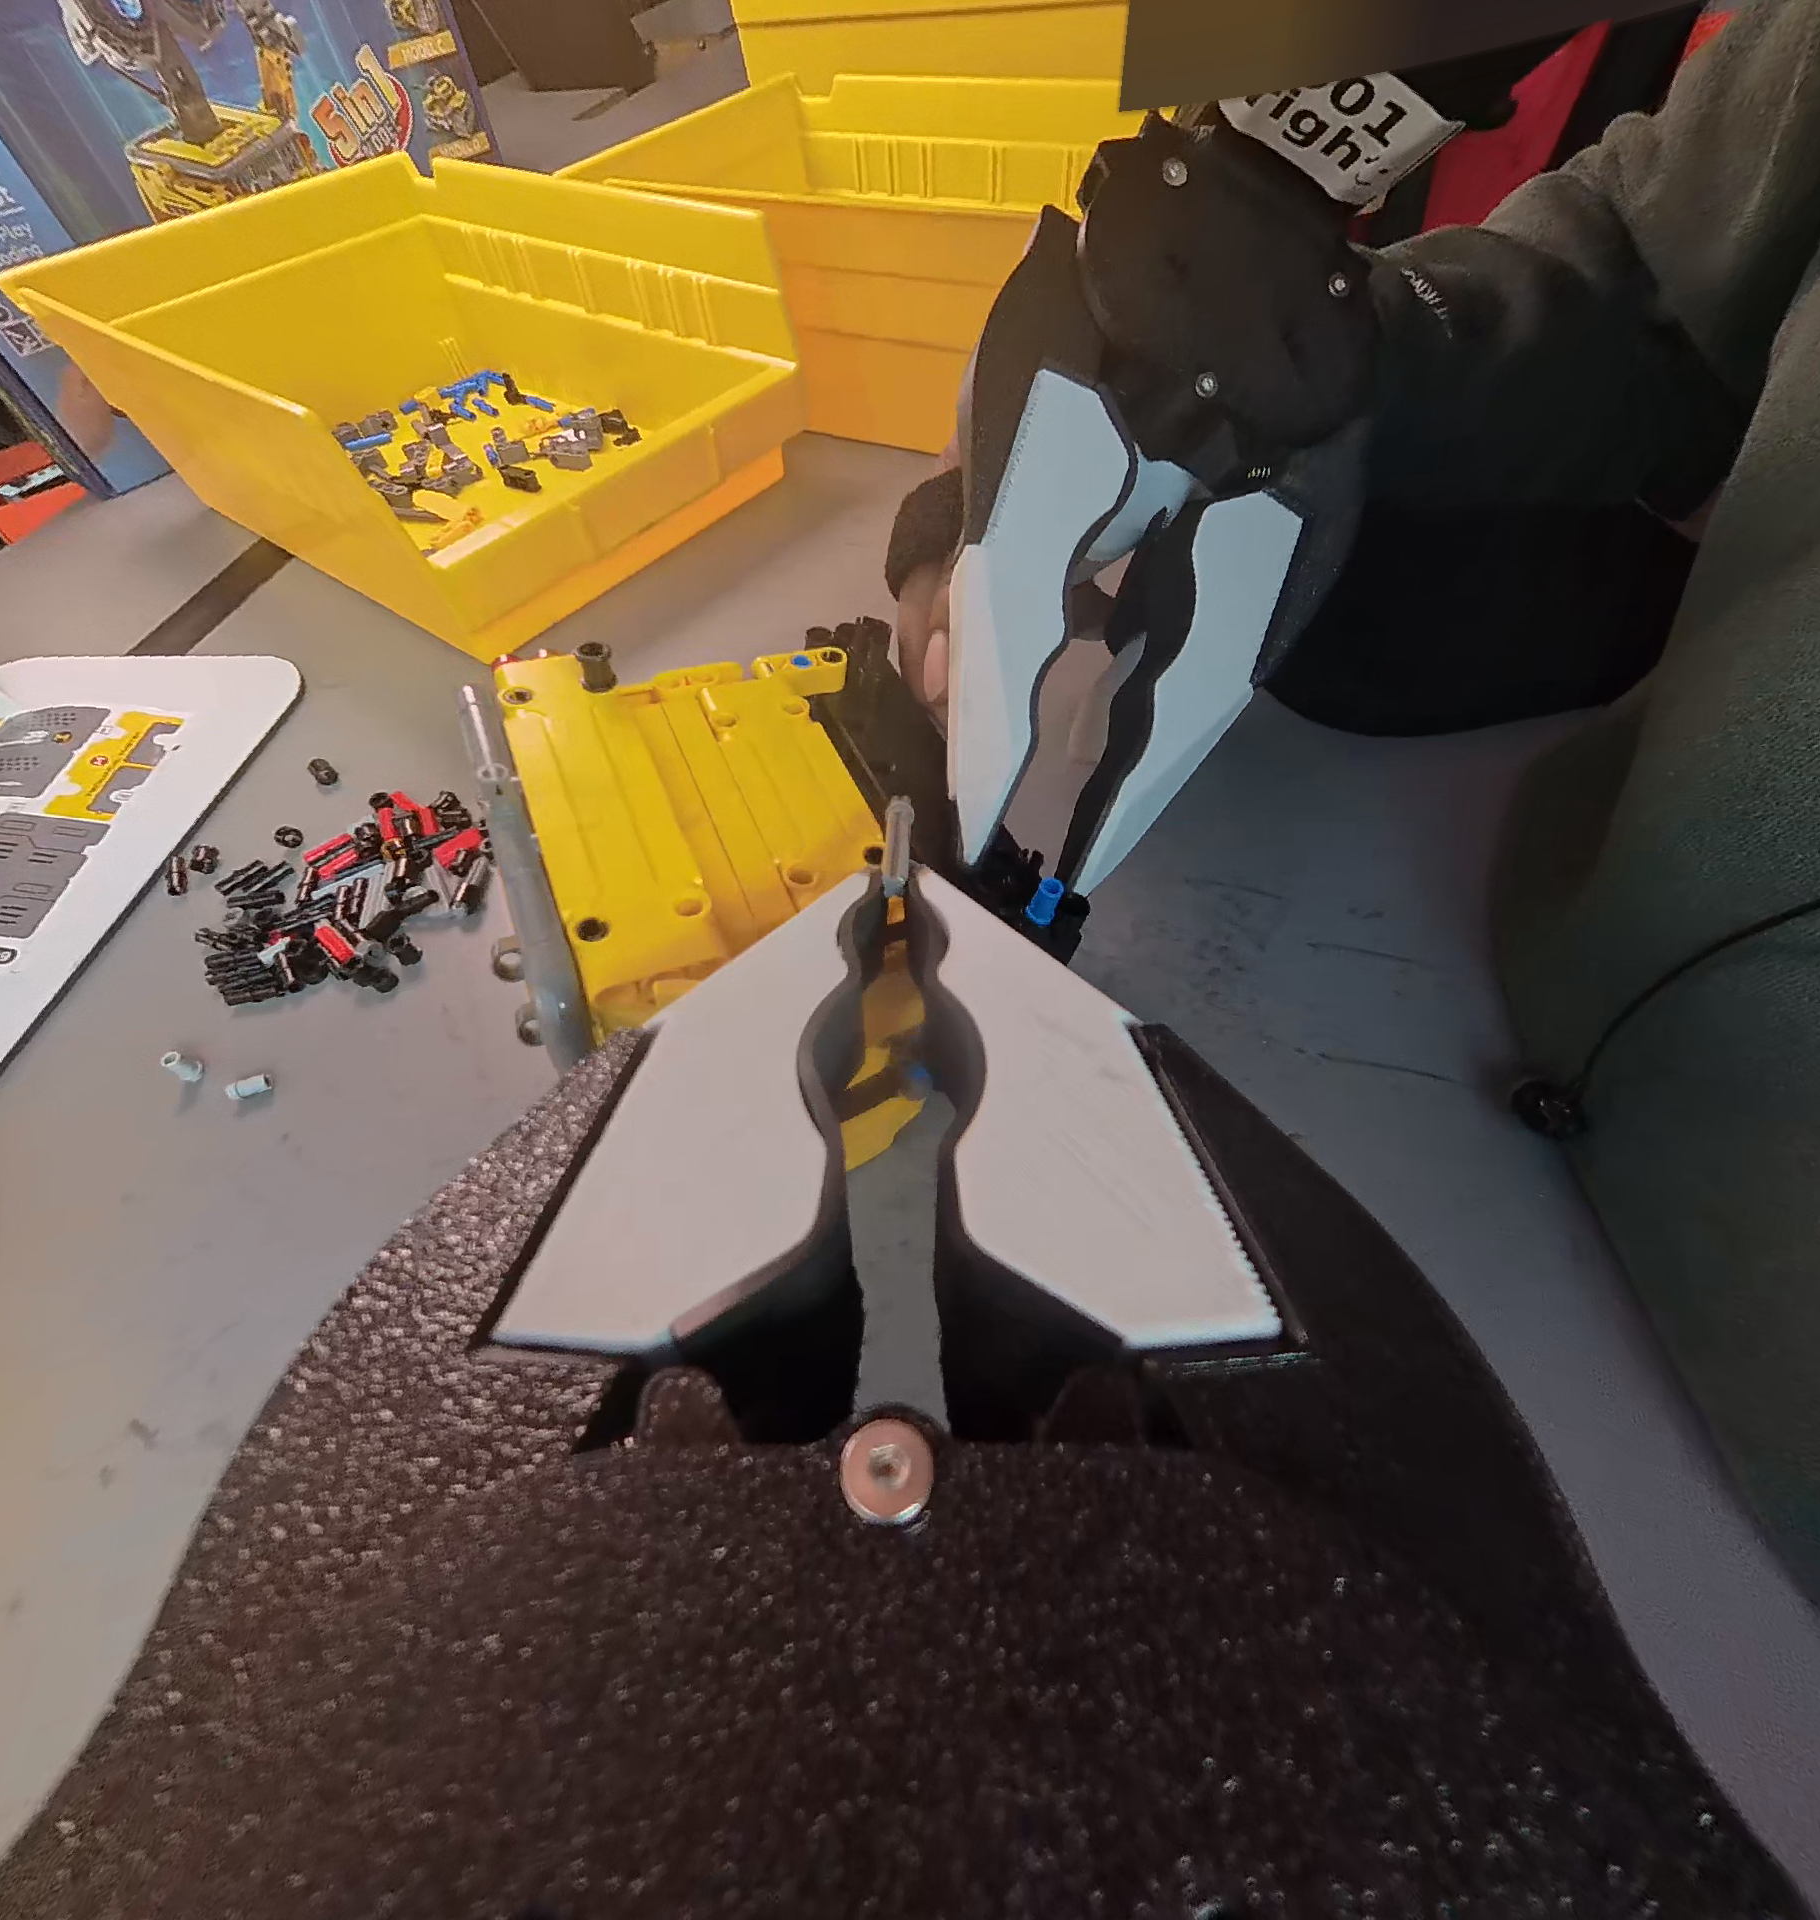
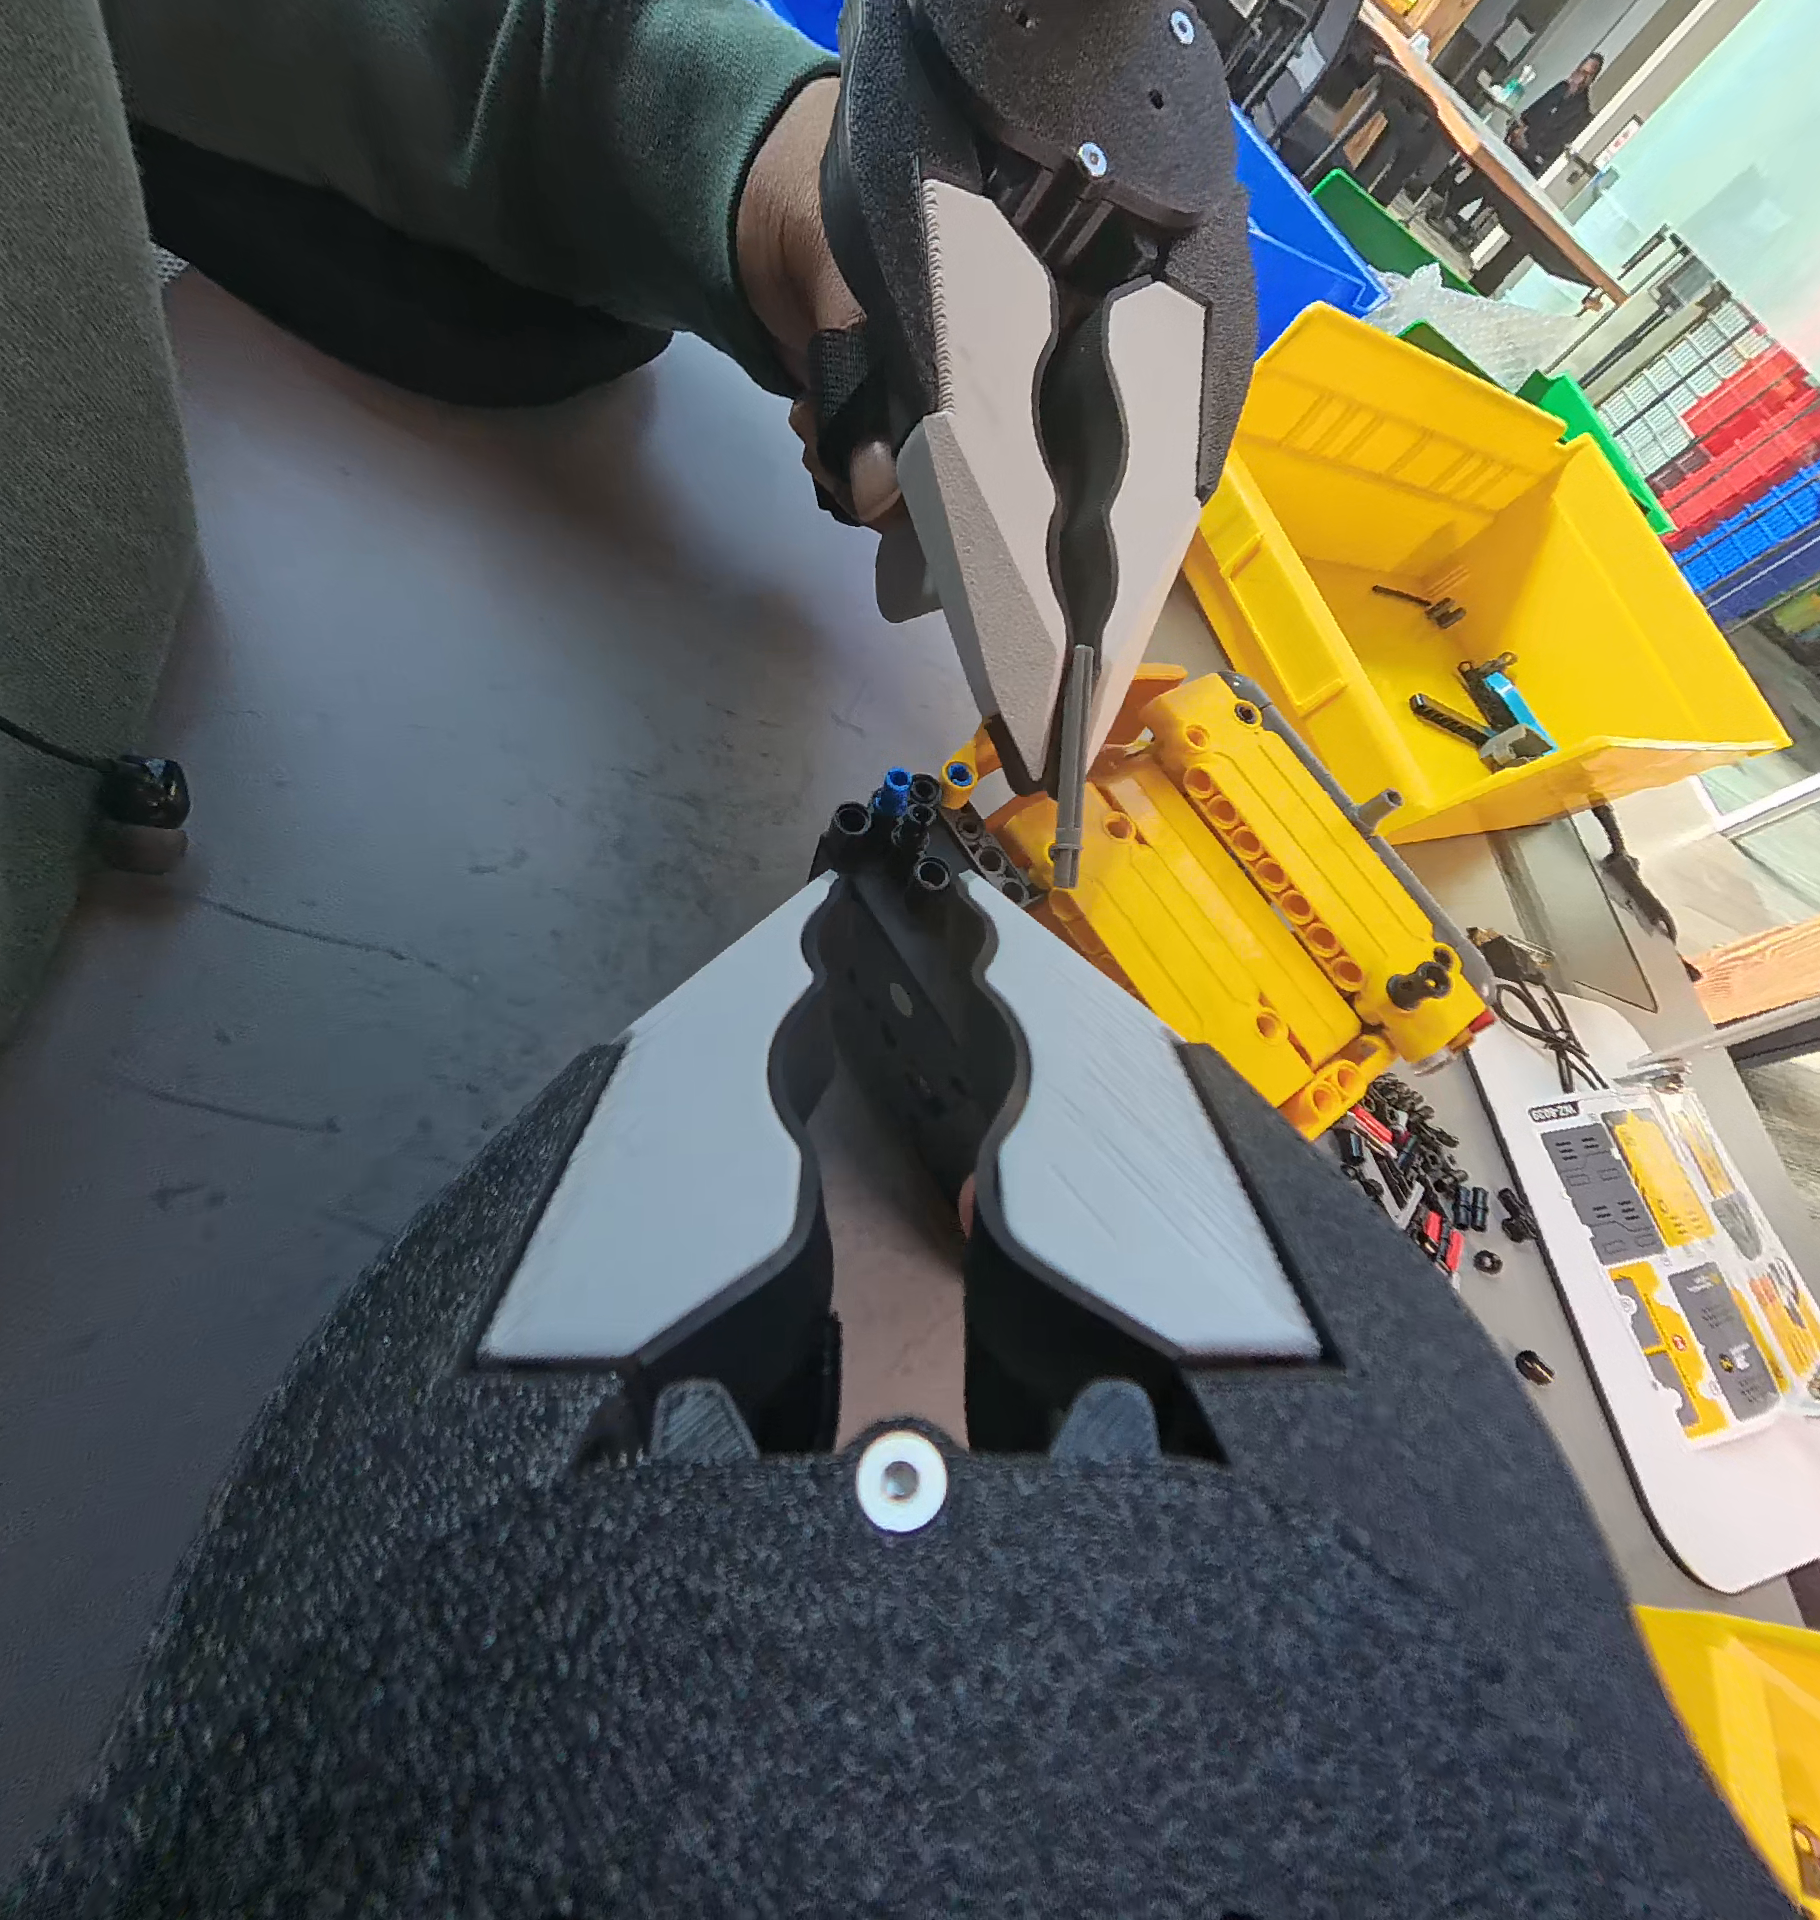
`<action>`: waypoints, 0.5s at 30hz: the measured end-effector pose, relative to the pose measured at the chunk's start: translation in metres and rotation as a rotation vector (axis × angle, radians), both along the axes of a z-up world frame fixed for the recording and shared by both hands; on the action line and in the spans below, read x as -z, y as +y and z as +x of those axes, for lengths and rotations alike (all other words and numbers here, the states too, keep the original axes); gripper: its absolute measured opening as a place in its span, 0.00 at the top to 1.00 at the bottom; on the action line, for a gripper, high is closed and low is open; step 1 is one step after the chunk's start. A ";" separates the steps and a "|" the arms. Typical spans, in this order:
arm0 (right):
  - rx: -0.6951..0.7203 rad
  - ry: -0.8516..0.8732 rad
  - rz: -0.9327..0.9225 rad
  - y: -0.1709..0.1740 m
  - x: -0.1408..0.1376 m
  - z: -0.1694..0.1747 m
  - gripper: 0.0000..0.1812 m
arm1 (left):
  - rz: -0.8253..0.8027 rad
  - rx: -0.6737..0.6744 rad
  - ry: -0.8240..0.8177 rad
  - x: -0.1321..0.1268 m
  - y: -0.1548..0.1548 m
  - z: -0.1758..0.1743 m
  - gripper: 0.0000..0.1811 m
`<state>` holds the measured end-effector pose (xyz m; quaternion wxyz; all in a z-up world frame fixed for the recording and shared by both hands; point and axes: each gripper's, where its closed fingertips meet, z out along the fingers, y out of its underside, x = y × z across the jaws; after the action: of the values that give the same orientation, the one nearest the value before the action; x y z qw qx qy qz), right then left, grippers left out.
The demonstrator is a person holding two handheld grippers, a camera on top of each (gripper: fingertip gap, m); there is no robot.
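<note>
L gripper (image 1: 898, 883), jaws nearly closed, pinches a thin grey axle rod (image 1: 897, 844) at its fingertips; in the R wrist view the rod (image 2: 1071, 769) hangs tip-down from that gripper (image 2: 1057, 774), long axis near vertical, lower end just over the top face of the yellow brick-built assembly (image 2: 1249, 883). R gripper (image 2: 901, 883), jaws narrow, is clamped on the black beam block (image 2: 901, 997) at the assembly's near end; seen from the L wrist view its tips (image 1: 1025, 878) flank a blue pin (image 1: 1043, 900) standing on that block. The two grippers sit just beside each other, L one nearer the yellow panels w/ their rows of holes. Around: loose pile of black & red pins (image 1: 345, 894) on the grey counter (image 1: 262, 1299), two pale grey bushes (image 1: 215, 1075) near it, sticker sheet (image 1: 44, 821) on a white mat, yellow bin (image 1: 418, 416) w/ small parts behind, second yellow bin (image 2: 1488, 623) w/ few parts. Person's green sleeve (image 2: 418, 156) lies across the counter behind the L gripper.
</note>
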<state>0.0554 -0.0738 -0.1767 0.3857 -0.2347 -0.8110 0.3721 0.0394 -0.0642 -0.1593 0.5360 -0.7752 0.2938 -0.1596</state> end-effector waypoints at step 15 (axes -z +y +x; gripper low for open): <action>-0.016 0.015 -0.070 0.004 -0.011 0.005 0.91 | 0.004 0.000 0.003 -0.001 0.000 0.000 0.99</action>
<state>0.0604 -0.0696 -0.1659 0.3803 -0.2390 -0.7964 0.4050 0.0398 -0.0644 -0.1587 0.5370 -0.7744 0.2949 -0.1579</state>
